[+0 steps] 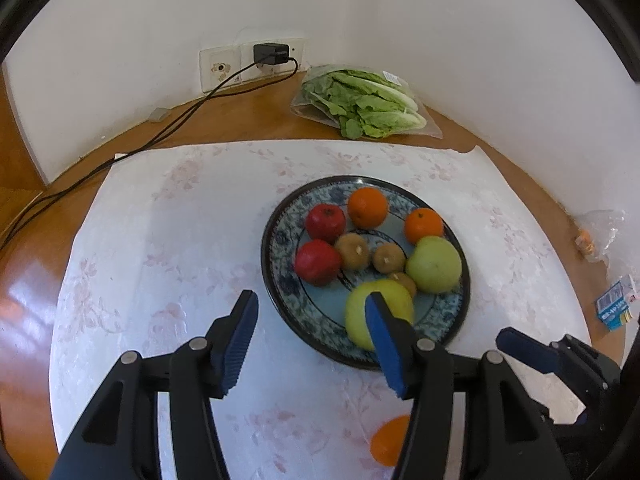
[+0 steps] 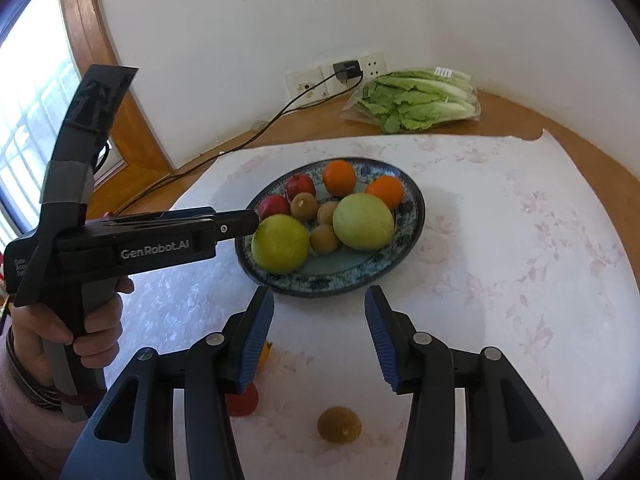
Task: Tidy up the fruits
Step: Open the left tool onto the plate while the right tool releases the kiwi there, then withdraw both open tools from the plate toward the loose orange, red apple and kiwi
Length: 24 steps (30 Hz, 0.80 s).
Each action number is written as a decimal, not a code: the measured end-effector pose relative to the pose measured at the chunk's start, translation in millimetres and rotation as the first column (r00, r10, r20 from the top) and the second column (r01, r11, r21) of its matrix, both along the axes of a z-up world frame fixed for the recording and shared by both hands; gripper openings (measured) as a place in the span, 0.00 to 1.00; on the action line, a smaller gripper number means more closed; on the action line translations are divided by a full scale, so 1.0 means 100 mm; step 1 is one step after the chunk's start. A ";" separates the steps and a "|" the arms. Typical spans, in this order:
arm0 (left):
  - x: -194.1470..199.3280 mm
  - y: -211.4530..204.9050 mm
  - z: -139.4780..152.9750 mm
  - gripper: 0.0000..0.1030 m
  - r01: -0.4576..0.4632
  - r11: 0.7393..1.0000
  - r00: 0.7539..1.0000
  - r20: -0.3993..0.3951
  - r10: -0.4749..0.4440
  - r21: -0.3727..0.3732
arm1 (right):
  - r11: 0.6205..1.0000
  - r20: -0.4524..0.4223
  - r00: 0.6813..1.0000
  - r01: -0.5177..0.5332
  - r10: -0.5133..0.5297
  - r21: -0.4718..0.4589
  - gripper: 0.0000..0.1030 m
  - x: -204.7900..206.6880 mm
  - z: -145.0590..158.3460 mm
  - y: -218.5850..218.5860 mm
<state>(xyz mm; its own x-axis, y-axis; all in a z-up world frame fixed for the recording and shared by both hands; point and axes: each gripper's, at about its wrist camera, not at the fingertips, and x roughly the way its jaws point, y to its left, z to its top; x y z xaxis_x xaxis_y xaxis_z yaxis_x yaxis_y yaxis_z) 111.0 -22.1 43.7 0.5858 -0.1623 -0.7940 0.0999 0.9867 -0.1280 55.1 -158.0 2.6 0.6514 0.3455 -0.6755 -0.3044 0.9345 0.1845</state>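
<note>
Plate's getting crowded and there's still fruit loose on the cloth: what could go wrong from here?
1. The plate is crowded; the yellow-green apple lies near its rim, so another fruit pushed in might roll it off.
2. The loose kiwi and orange lie close under the tongs, easy to knock while reaching.
3. The left tongs, open, hang at the rim; lowering could clip the plate.

The right gripper [image 2: 318,332] hangs with jaws apart and empty above a kiwi [image 2: 339,425] at six o'clock. The patterned plate [image 2: 320,280] of fruit sits toward twelve, the left gripper [image 2: 256,220] reaching its green apple [image 2: 280,245] from nine.
</note>
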 end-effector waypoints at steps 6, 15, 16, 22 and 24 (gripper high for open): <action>-0.12 -0.05 -0.02 0.58 0.013 1.000 0.999 -0.031 -0.013 -0.009 | 1.000 -0.018 1.000 0.010 -0.010 0.001 0.47 -0.06 -0.02 -0.04; -0.35 -0.16 -0.03 0.58 0.040 0.999 0.997 -0.061 -0.040 -0.002 | 1.000 -0.023 1.000 -0.005 0.005 -0.008 0.47 -0.23 -0.02 -0.07; -0.37 -0.17 -0.03 0.58 0.042 0.999 0.997 -0.063 -0.043 -0.005 | 1.000 -0.025 1.000 -0.004 0.004 -0.009 0.47 -0.25 -0.03 -0.08; -0.52 -0.25 -0.05 0.58 0.062 0.998 0.995 -0.076 -0.063 -0.022 | 1.000 -0.034 0.999 0.008 -0.009 -0.013 0.47 -0.32 -0.04 -0.13; -0.56 -0.26 -0.06 0.58 0.065 0.997 0.994 -0.081 -0.067 -0.030 | 1.000 -0.034 0.999 0.011 -0.011 -0.015 0.47 -0.35 -0.04 -0.14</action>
<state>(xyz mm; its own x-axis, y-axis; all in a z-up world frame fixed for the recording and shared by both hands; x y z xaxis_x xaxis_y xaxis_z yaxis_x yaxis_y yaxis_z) 55.4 -48.1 37.9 0.5062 -0.2204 -0.8338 0.1526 0.9744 -0.1650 19.7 -171.7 -1.7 0.6317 0.3280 -0.7024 -0.2878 0.9406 0.1804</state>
